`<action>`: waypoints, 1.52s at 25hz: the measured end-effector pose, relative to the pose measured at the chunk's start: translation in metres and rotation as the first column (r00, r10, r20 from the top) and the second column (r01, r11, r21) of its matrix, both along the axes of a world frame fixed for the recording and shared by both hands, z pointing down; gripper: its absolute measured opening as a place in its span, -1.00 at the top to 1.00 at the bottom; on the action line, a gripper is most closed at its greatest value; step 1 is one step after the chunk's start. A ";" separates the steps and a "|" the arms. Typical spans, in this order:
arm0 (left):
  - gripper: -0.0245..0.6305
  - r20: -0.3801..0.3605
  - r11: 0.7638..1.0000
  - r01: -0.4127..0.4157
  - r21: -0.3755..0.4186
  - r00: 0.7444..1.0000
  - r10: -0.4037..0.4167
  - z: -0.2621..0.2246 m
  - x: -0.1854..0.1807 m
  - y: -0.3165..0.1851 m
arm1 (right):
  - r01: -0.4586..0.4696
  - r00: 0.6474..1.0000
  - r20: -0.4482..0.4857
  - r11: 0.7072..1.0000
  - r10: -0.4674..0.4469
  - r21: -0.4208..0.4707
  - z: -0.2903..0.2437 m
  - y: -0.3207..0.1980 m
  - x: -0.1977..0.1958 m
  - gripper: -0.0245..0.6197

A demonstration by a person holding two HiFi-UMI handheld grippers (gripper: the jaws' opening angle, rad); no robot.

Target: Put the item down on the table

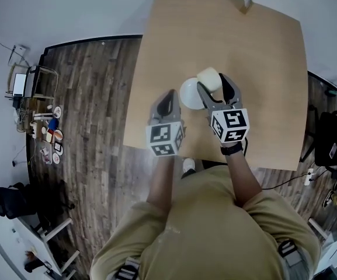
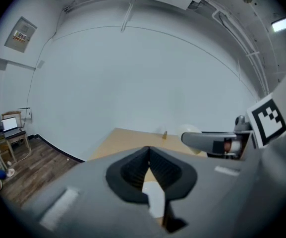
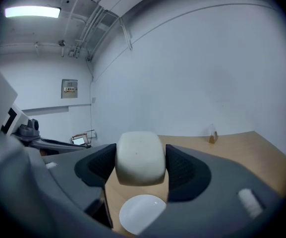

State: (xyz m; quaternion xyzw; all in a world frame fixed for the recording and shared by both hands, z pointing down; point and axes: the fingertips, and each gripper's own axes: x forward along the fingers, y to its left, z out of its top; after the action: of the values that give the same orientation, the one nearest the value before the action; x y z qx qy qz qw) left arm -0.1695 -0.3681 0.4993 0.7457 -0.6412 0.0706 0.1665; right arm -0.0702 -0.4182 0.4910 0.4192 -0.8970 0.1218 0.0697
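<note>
Right gripper [image 3: 141, 168]: clamps cream block [image 3: 139, 152] by white dish [image 3: 142, 213].
Left gripper [image 2: 149, 157]: jaws together, empty.
My move: lower level onto table [image 1: 261, 57] (right of dish).

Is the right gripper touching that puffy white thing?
Touching. The right gripper view shows the right gripper with its jaws pressed against both sides of the puffy white thing.

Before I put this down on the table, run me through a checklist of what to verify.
1. Grip: right gripper clamps the cream block on both sides: ok.
2. Spot below: white dish sits right by the block, may be hit: not ok.
3. Bare table to the right: ok.
4. Left gripper shut, empty, off to the side: ok.
5. Block's height above the table: cannot tell.
</note>
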 end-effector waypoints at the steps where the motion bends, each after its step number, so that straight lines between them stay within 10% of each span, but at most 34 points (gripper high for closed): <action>1: 0.92 -0.003 1.000 0.003 -0.016 1.000 -0.003 0.008 0.000 -0.005 | 0.004 1.000 -0.005 1.000 -0.004 -0.017 0.009 -0.005 -0.001 -0.06; 22: 0.92 -0.049 0.950 0.041 -0.309 0.997 -0.059 0.138 -0.012 -0.052 | 0.069 0.965 -0.221 0.945 -0.145 -0.319 0.202 -0.047 -0.038 -0.06; 38: 0.92 -0.030 0.943 0.055 -0.327 0.997 -0.068 0.160 -0.015 -0.019 | 0.036 0.915 -0.367 0.937 -0.171 -0.347 0.261 -0.029 -0.044 -0.07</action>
State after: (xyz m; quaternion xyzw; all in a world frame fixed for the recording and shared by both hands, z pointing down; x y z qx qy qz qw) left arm -0.1840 -0.3872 0.6594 0.6889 -0.6402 0.1551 0.3026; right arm -0.1140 -0.4470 0.7520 0.3682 -0.8525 0.1814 0.3236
